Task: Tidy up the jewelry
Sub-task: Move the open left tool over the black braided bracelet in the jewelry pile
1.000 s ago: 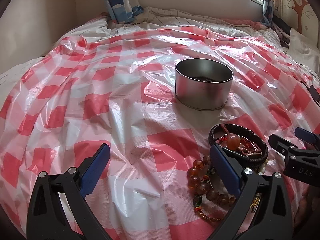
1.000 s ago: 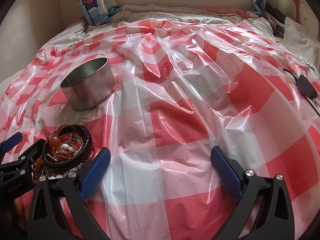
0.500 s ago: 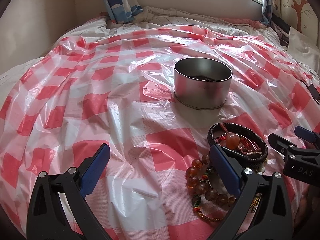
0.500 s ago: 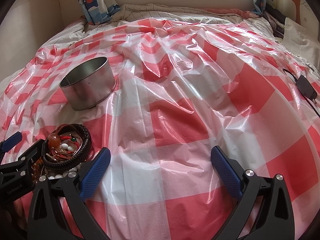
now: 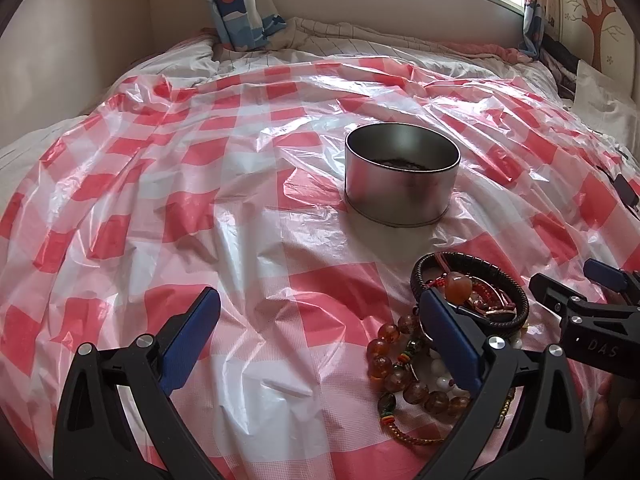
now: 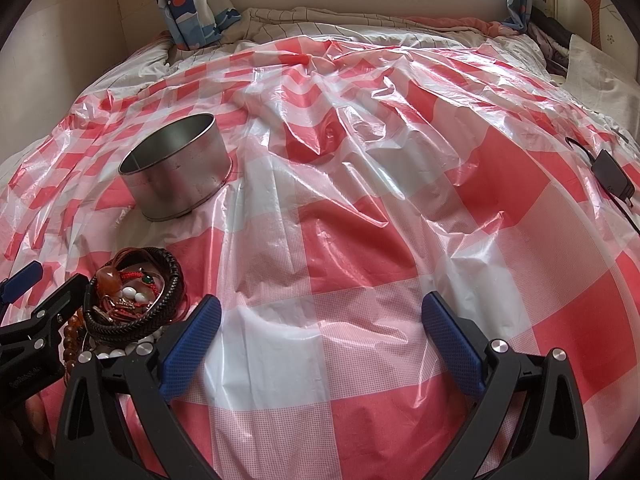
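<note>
Since one second ago, we see almost no shift: both grippers hover as before. Left gripper [image 5: 320,336] and right gripper [image 6: 320,334] are spread wide, grasping nothing. We find the jewelry pile [image 5: 460,320], with its black braided bracelet [image 6: 160,308], near the left gripper's right finger, the metal tin [image 5: 400,180] beyond it on the checked plastic sheet [image 5: 200,200].

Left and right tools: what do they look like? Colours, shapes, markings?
Both match: the left tool and the right tool have black plastic Y-shaped frames, two fingers faced with blue textured pads, and silver screw heads at the pivots. White lettering marks the right tool's body in the left wrist view. No cables or sleeves visible.
</note>
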Demonstrator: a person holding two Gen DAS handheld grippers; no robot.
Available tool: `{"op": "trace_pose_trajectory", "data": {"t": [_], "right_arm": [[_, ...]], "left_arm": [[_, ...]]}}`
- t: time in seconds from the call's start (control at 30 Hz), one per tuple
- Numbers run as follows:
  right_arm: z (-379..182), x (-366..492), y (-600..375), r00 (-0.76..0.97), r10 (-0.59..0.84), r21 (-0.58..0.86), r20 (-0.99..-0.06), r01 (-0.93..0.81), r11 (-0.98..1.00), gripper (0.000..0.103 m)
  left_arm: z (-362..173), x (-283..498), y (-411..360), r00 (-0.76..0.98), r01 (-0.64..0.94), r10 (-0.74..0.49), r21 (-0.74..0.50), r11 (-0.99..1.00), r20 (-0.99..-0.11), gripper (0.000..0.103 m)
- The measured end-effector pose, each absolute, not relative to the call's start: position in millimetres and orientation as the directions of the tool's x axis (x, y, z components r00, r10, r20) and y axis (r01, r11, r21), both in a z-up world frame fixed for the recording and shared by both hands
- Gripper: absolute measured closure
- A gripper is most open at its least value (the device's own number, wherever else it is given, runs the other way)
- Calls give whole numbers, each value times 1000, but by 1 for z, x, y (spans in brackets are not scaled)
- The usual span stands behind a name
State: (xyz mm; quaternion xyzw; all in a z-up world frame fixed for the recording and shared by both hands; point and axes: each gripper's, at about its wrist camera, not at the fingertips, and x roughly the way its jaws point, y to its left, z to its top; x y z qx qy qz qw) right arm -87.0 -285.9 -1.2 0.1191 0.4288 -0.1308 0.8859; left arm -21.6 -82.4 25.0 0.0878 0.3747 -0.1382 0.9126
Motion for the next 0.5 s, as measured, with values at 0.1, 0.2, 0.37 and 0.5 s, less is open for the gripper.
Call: {"op": "trace_pose_trajectory", "data": {"t": [0.1, 0.2, 0.37, 0.5], "right_arm": [[-1, -88, -286, 598, -129, 99, -791, 334, 937, 7], [-1, -87, -286, 599, -129, 100, -791, 334, 937, 7], [-1, -86, -287, 598, -128, 101, -791, 334, 937, 7], [-1, -86, -287, 597, -129, 101, -792, 335, 937, 7]], "left_arm": [[26, -22, -81, 678, 321, -198, 43, 946, -708, 7], [30, -22, -78, 683, 323, -218, 20, 946, -697, 7], [29, -23, -77, 646, 371, -303, -59, 927, -700, 7], [30, -27, -84, 665, 389, -299, -25, 921, -684, 7]]}}
